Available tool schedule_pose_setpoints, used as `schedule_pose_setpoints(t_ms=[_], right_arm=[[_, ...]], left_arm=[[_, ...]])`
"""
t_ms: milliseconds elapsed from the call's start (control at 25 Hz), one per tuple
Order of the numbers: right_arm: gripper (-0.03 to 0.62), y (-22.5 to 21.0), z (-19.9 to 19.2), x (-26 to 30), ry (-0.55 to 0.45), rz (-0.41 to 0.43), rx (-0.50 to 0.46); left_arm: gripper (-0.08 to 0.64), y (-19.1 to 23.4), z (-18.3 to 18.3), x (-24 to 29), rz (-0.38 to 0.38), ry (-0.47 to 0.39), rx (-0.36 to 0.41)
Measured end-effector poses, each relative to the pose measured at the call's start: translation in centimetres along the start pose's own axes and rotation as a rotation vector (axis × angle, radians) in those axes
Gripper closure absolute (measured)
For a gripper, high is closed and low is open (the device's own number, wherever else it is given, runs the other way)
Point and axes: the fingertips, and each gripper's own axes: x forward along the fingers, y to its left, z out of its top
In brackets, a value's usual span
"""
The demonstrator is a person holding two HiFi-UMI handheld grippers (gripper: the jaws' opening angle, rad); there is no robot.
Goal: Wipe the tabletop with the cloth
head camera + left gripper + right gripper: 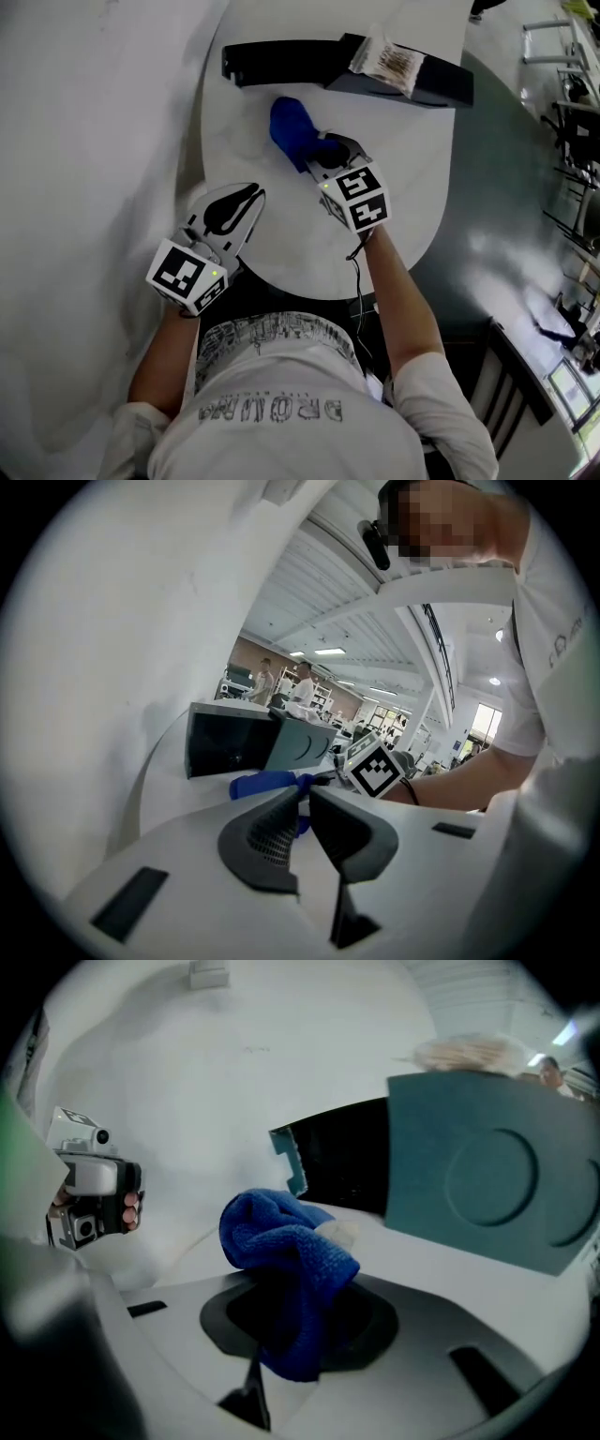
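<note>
A blue cloth (289,129) lies bunched on the white round tabletop (281,258), near its middle. My right gripper (330,155) is shut on the cloth's near end; in the right gripper view the cloth (281,1241) bulges out from between the jaws of the right gripper (300,1312). My left gripper (236,199) hovers over the table's near left part, shut with nothing in it, a short way left of the cloth. From the left gripper (305,797) the cloth (262,783) and the right gripper's marker cube (375,769) show beyond the jaw tips.
A long black and grey-green box (281,60) lies across the far side of the table, just behind the cloth, with a clear packet (386,58) on top. A white wall curves along the left. A dark floor and a chair (525,375) are to the right.
</note>
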Motion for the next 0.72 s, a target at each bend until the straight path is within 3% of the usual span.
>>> schedule_pose_setpoints(t_ms=[440,720], right_arm=[[0.486,-12.6,-8.4,-10.7,0.003,-0.280,0.179],[0.486,-17.4,-13.5,-17.2,0.015,-0.424,0.284]], left_arm=[[0.506,-6.6,-1.0,5.7,-0.120,0.051,0.058],[0.506,-10.9,-1.3,8.5,-0.194,0.088,0.130]])
